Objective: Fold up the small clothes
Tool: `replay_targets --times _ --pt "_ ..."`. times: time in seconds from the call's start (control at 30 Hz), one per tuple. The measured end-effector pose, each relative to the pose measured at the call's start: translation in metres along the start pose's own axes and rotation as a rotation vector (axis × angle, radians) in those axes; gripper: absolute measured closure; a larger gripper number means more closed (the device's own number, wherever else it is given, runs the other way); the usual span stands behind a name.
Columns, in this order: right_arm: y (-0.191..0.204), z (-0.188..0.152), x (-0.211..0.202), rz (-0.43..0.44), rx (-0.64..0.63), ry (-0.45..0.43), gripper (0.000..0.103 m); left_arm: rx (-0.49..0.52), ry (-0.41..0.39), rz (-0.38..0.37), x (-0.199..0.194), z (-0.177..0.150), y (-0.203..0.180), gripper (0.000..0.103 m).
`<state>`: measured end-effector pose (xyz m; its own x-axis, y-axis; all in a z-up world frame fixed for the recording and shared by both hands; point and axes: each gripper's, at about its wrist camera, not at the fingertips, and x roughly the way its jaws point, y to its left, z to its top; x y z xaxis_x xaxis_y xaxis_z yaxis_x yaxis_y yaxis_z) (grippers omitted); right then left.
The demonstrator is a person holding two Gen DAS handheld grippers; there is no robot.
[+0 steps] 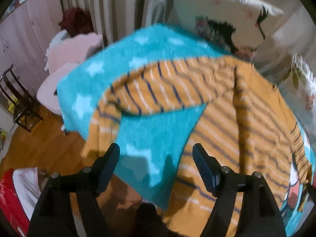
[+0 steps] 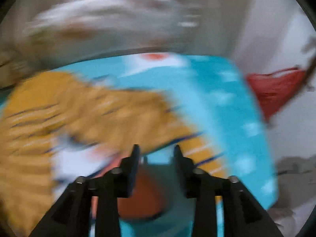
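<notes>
An orange top with navy and white stripes [image 1: 227,118] lies spread on a turquoise towel with white stars [image 1: 150,134]. One sleeve [image 1: 158,86] is folded across the towel. My left gripper [image 1: 156,154] is open and empty, hovering above the towel beside the top's lower edge. In the blurred right wrist view the same orange top [image 2: 69,114] lies on the turquoise towel [image 2: 227,102]. My right gripper [image 2: 156,154] is open with a narrower gap, empty, above the top's near edge.
A pink chair [image 1: 67,63] and a dark stool frame [image 1: 17,100] stand on the wooden floor [image 1: 39,144] at left. A patterned pillow [image 1: 233,19] lies behind the towel. A red cloth [image 2: 276,86] lies at right on the white bedding.
</notes>
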<state>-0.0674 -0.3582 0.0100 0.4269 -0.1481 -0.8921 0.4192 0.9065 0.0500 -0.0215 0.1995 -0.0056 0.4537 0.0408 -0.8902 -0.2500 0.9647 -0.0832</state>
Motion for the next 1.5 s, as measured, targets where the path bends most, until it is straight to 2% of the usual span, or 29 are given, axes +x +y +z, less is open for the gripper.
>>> replay_targets --times 0.03,0.07,0.13,0.17,0.3,0.33,0.37,0.4,0.47,0.5,0.63,0.73,0.8,0.97,1.0,1.07,1.1,1.13,1.17,1.2,1.23,1.33,1.43,1.5 --pt "0.019 -0.012 -0.002 0.093 -0.036 0.021 0.047 0.001 0.017 -0.002 0.007 -0.006 0.000 0.028" --pt "0.049 -0.029 0.000 0.223 -0.092 0.070 0.047 0.006 0.041 -0.004 0.016 -0.012 -0.001 0.028" --pt "0.094 -0.055 0.006 0.363 -0.184 0.144 0.047 0.032 0.081 0.000 0.032 -0.023 -0.006 0.028" --pt "0.119 -0.068 0.010 0.404 -0.241 0.176 0.047 0.044 0.094 0.001 0.037 -0.028 -0.009 0.028" --pt "0.174 -0.097 0.021 0.453 -0.339 0.227 0.047 0.034 0.122 -0.015 0.041 -0.037 -0.016 0.028" --pt "0.183 -0.103 0.019 0.436 -0.358 0.215 0.052 0.030 0.118 -0.020 0.037 -0.037 -0.017 0.028" --pt "0.189 -0.106 0.016 0.427 -0.376 0.193 0.062 0.030 0.115 -0.023 0.034 -0.037 -0.017 0.028" --pt "0.193 -0.109 0.015 0.426 -0.402 0.195 0.087 0.028 0.109 -0.026 0.028 -0.036 -0.018 0.028" --pt "0.192 -0.114 0.010 0.410 -0.421 0.191 0.093 0.022 0.093 -0.035 0.018 -0.034 -0.020 0.028" --pt "0.185 -0.115 0.009 0.418 -0.415 0.198 0.098 0.022 0.083 -0.041 0.012 -0.032 -0.021 0.028" --pt "0.149 -0.125 0.006 0.411 -0.358 0.236 0.099 0.039 0.049 -0.078 -0.005 -0.030 -0.030 0.028" --pt "0.113 -0.128 -0.001 0.455 -0.257 0.228 0.099 0.077 0.039 -0.100 -0.009 -0.030 -0.046 0.028" --pt "0.080 -0.123 -0.007 0.428 -0.141 0.177 0.099 0.096 0.055 -0.115 -0.005 -0.030 -0.058 0.028" --pt "-0.034 -0.110 0.008 0.369 0.271 0.116 0.097 0.169 0.092 -0.140 0.001 -0.036 -0.094 0.028" --pt "-0.060 -0.108 0.011 0.335 0.349 0.094 0.096 0.187 0.088 -0.143 -0.001 -0.036 -0.100 0.028" --pt "-0.099 -0.105 0.011 0.264 0.437 0.054 0.091 0.219 0.083 -0.142 -0.003 -0.038 -0.109 0.028" --pt "-0.112 -0.103 0.011 0.254 0.468 0.046 0.082 0.229 0.081 -0.139 -0.003 -0.037 -0.113 0.028" --pt "-0.130 -0.099 0.013 0.271 0.515 0.036 0.070 0.236 0.078 -0.135 -0.004 -0.037 -0.116 0.028" --pt "-0.142 -0.095 0.015 0.309 0.562 0.023 0.063 0.241 0.075 -0.130 -0.005 -0.037 -0.118 0.028" --pt "-0.148 -0.092 0.016 0.334 0.587 0.016 0.051 0.244 0.074 -0.124 -0.005 -0.037 -0.120 0.028" --pt "-0.157 -0.085 0.020 0.349 0.616 0.011 0.050 0.243 0.076 -0.122 -0.005 -0.036 -0.121 0.028" --pt "-0.166 -0.049 0.034 0.287 0.602 -0.009 0.052 0.242 0.075 -0.116 -0.007 -0.035 -0.124 0.028" --pt "-0.196 0.004 0.026 0.163 0.565 -0.128 0.052 0.253 0.072 -0.098 -0.006 -0.036 -0.129 0.028" --pt "-0.217 0.029 0.020 0.092 0.577 -0.174 0.052 0.251 0.076 -0.092 -0.004 -0.036 -0.132 0.028"
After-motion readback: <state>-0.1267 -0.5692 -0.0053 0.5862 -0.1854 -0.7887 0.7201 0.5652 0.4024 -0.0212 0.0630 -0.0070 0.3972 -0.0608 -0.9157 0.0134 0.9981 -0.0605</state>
